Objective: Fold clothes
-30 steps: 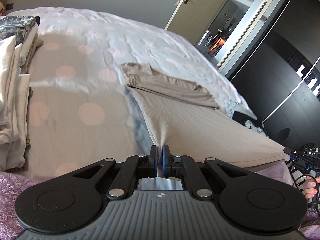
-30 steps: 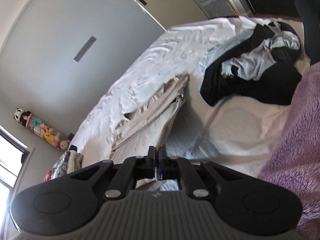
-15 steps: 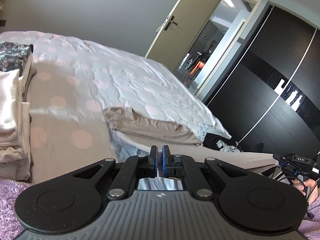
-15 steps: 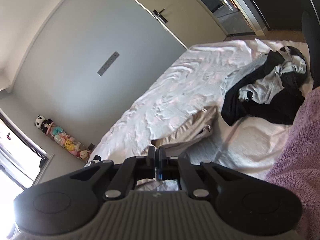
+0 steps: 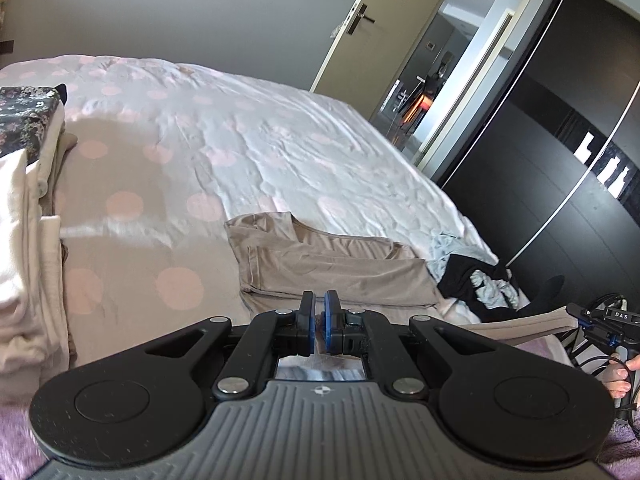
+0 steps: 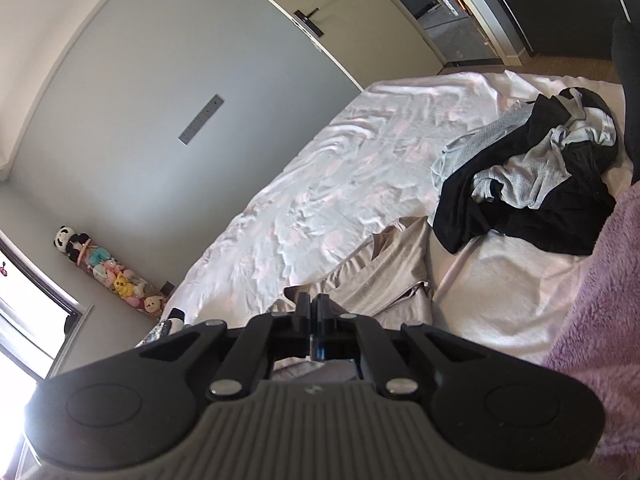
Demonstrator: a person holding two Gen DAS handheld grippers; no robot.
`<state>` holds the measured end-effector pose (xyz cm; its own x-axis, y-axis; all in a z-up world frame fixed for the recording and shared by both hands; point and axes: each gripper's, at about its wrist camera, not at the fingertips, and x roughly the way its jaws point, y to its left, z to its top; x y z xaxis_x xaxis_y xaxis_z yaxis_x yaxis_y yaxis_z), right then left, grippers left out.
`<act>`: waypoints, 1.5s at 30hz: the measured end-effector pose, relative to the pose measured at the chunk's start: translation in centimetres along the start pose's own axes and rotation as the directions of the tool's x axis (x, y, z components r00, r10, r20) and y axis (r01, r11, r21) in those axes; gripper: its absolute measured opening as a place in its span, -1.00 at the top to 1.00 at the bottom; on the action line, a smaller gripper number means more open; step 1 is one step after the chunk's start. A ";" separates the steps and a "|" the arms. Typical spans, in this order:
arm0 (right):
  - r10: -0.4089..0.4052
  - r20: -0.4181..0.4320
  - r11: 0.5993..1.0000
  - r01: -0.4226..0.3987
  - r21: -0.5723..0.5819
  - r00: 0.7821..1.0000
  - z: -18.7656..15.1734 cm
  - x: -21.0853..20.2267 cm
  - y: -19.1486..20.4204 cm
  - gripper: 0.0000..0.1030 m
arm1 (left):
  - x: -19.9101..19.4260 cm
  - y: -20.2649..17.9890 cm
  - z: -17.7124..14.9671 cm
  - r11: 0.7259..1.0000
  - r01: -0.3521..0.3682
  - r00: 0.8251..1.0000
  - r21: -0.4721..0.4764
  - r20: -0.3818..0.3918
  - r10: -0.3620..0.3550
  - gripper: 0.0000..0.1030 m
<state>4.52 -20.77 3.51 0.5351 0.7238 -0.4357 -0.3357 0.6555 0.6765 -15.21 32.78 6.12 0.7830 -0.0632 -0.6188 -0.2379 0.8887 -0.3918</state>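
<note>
A home bedroom: a wide bed under a pale pink-dotted duvet (image 5: 280,148), a cream handled door (image 5: 360,24) beyond it, stuffed toys (image 6: 116,276) by its far corner.

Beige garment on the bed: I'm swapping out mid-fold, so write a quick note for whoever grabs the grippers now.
Left gripper: shut, pinching an edge of the beige smooth-fabric garment.
Right gripper: shut on the same garment's other end, seen from the left view.
The garment lies partly folded on the pink-dotted white bedspread.
Done: stack of folded cream clothes at left.
Left: finish this fold, stack it, then the black-and-grey crumpled clothes pile.
</note>
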 end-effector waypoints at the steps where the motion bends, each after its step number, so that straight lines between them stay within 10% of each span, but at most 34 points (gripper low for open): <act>1: -0.014 -0.007 1.000 0.014 -0.006 1.000 0.4 0.8 0.0 0.93 | 0.8 0.0 0.6 1.000 -0.007 1.000 0.009 -0.008 0.007 0.95; 17: -0.121 -0.070 0.989 0.114 -0.088 0.990 9.2 16.2 0.1 0.93 | 14.6 2.2 11.1 0.993 -0.092 0.991 0.078 -0.092 0.099 0.95; 45: -0.309 -0.244 0.951 0.307 -0.048 0.919 9.7 40.0 -9.7 0.90 | 36.2 12.1 11.2 0.986 -0.165 0.954 -0.015 -0.256 0.156 0.93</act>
<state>36.72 -0.29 -14.73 0.4064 0.5155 -0.7543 -0.1919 0.8554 0.4812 16.70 46.33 -13.38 0.5631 -0.0382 -0.8255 -0.3720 0.8803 -0.2945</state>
